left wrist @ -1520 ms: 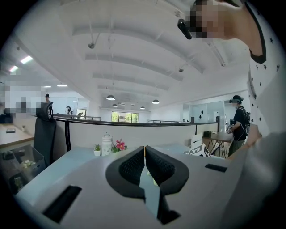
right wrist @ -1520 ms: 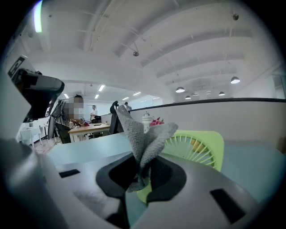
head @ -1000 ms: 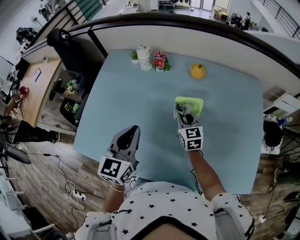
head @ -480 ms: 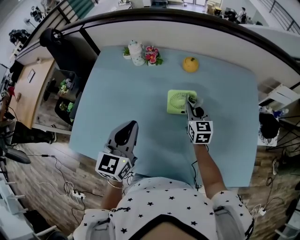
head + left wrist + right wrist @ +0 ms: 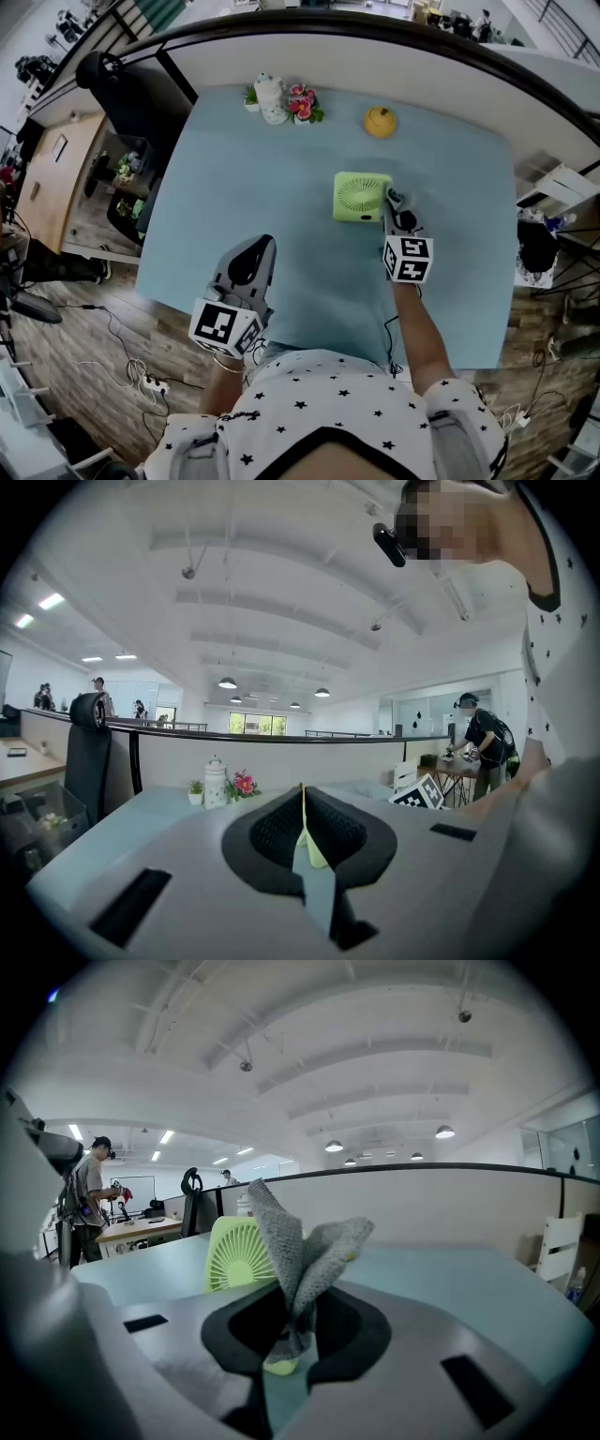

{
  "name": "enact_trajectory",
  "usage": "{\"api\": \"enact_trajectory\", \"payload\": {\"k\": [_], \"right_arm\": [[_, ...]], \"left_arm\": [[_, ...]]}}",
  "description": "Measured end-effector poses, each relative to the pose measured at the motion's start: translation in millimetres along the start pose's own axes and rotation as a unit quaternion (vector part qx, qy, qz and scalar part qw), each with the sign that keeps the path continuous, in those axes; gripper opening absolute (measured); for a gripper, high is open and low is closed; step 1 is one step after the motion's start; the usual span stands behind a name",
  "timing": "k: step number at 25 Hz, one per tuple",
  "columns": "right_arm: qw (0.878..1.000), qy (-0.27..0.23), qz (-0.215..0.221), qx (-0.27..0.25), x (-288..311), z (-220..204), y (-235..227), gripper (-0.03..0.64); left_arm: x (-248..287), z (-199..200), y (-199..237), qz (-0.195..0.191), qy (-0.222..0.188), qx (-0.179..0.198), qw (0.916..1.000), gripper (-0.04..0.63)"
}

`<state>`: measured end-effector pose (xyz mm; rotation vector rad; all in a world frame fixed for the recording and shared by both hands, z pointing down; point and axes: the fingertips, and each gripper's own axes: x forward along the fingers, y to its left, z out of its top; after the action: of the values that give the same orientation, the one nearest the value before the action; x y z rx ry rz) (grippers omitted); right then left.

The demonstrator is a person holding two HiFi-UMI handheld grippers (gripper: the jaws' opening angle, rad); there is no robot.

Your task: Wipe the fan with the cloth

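Grey knitted cloth [image 5: 302, 1246] stood bunched upright in the right gripper [image 5: 289, 1344]. Its 2 jaws were clamped tight on the lower fold, so the loose upper part stayed free as a wiping pad. The lime-green fan [image 5: 362, 197] sat near the middle of the pale blue table [image 5: 253, 169], its round grille turned toward the person. The cloth end hung just beside the fan's 3 o'clock edge, probably to work along that side; whether it touched could not be told. The left gripper [image 5: 255, 251] had its jaws pressed together on nothing. It was held back toward the table's 7 o'clock edge, well apart from the fan, likely to keep clear.
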<state>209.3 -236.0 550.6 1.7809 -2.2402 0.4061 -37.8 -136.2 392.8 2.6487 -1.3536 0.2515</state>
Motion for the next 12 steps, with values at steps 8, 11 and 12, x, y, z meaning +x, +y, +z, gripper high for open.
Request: {"api": "enact_trajectory", "payload": {"k": [8, 11, 12], "right_arm": [[0.997, -0.043, 0.063, -0.007, -6.2, 22.7, 53.4, 0.044], [0.994, -0.026, 0.098, -0.029, 1.1, 10.0, 86.3, 0.044], [0.993, -0.019, 0.107, -0.036, 3.1, 4.1, 96.0, 0.044]], "left_arm": [[-4.8, -2.8, 4.3, 0.006, 0.000, -0.005, 1.0000, 0.032], [-6.8, -4.0, 7.5, 0.011, 0.000, -0.006, 0.9999, 0.032], [-8.1, -4.0, 8.6, 0.012, 0.000, -0.006, 0.9999, 0.033]]}}
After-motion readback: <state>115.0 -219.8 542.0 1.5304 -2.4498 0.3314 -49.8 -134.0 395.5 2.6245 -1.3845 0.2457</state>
